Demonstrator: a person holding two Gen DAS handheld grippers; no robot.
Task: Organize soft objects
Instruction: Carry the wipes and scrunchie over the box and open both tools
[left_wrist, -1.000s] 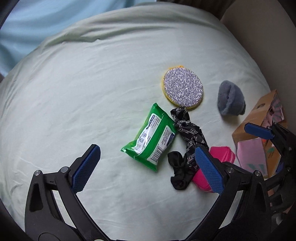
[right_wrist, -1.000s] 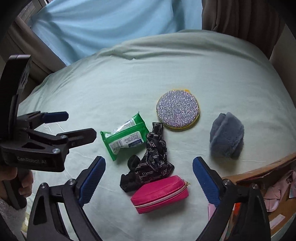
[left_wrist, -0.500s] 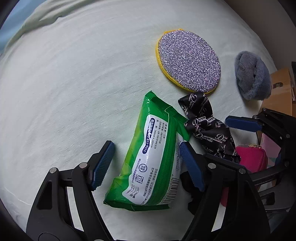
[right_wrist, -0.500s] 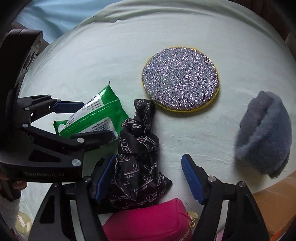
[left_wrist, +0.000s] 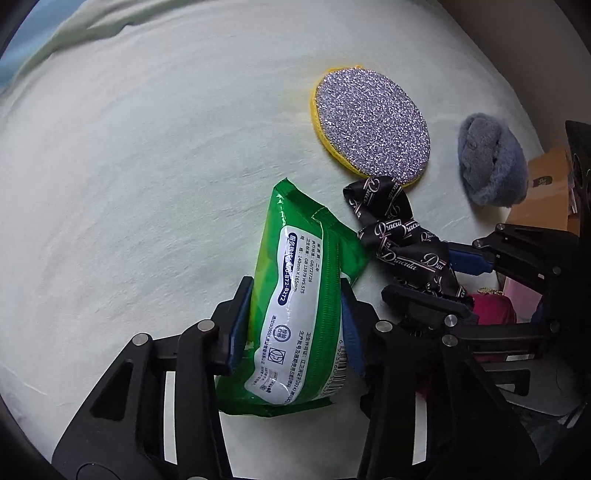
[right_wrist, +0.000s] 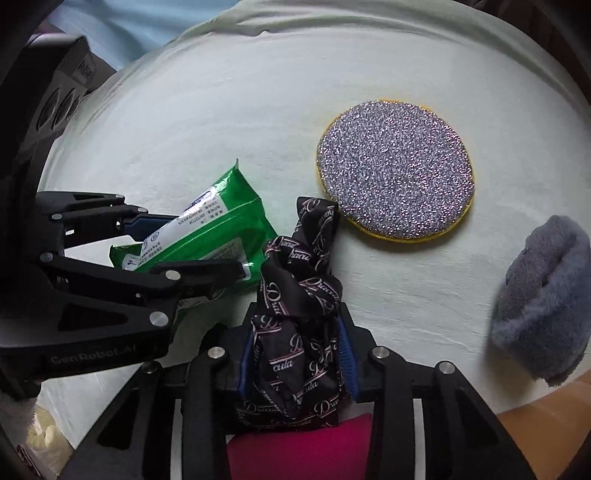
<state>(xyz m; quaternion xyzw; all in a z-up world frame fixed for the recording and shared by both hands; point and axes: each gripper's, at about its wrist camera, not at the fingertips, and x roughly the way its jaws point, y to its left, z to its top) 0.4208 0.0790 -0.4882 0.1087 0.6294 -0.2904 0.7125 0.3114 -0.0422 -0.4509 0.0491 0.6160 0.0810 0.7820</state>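
Note:
My left gripper (left_wrist: 295, 328) is shut on a green wet-wipes pack (left_wrist: 299, 306), squeezing its sides; the pack also shows in the right wrist view (right_wrist: 207, 240). My right gripper (right_wrist: 295, 354) is shut on a black printed fabric pouch (right_wrist: 299, 314), which also shows in the left wrist view (left_wrist: 402, 236). A round silver glitter pad with a yellow rim (right_wrist: 395, 170) lies just beyond the pouch. A grey fuzzy item (right_wrist: 543, 306) lies at the right. A pink zip pouch (right_wrist: 299, 446) sits under my right gripper.
Everything rests on a pale green sheet (left_wrist: 147, 166). A brown cardboard box (left_wrist: 550, 192) stands at the right edge of the bed. The two grippers are side by side and close together.
Both grippers moved down onto the bed and closed: the left on the wipes pack, the right on the black pouch. Both were open half a second ago.

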